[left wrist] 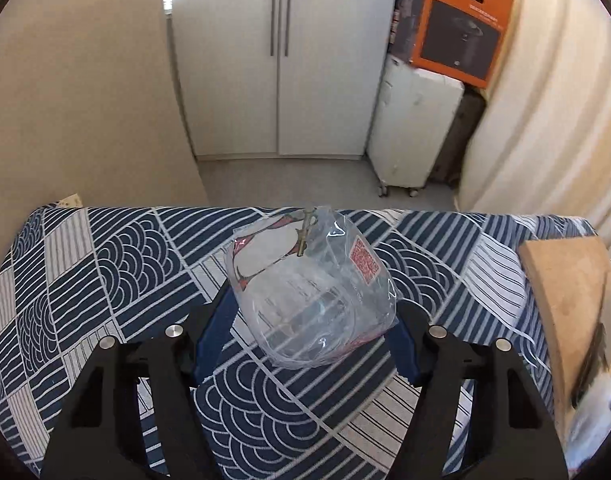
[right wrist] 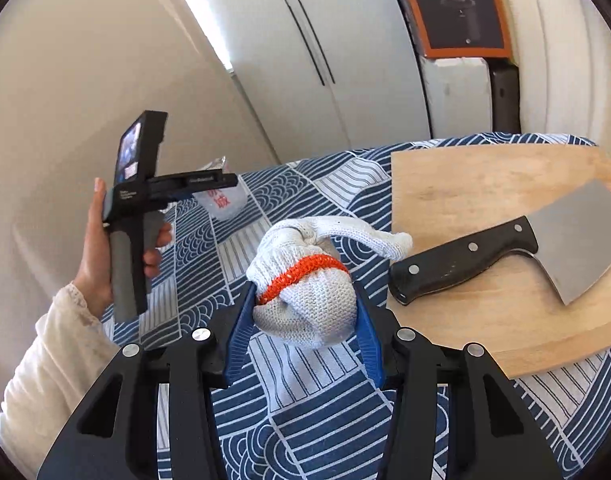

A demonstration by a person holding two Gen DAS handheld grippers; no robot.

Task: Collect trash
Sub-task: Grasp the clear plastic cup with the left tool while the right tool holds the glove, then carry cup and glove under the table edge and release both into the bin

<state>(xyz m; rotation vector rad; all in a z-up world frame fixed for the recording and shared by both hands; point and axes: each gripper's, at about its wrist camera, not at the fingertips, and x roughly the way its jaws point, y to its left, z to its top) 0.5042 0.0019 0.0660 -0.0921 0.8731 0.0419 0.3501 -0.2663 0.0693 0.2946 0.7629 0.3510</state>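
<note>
The table [left wrist: 105, 280] wears a blue patterned cloth. On it lie a cutting board [right wrist: 485, 208] and a knife [right wrist: 505, 248]. A clear plastic bag [left wrist: 309, 292] lies between the apart fingers of the left hand-held gripper [left wrist: 309, 316]. The right hand-held gripper [right wrist: 305, 316] is clamped on a knitted glove [right wrist: 309, 308].

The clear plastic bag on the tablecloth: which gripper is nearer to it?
Left. The left gripper straddles the clear plastic bag, one finger on each side. The right gripper is shut on a white knit glove, nearer the cutting board.
</note>
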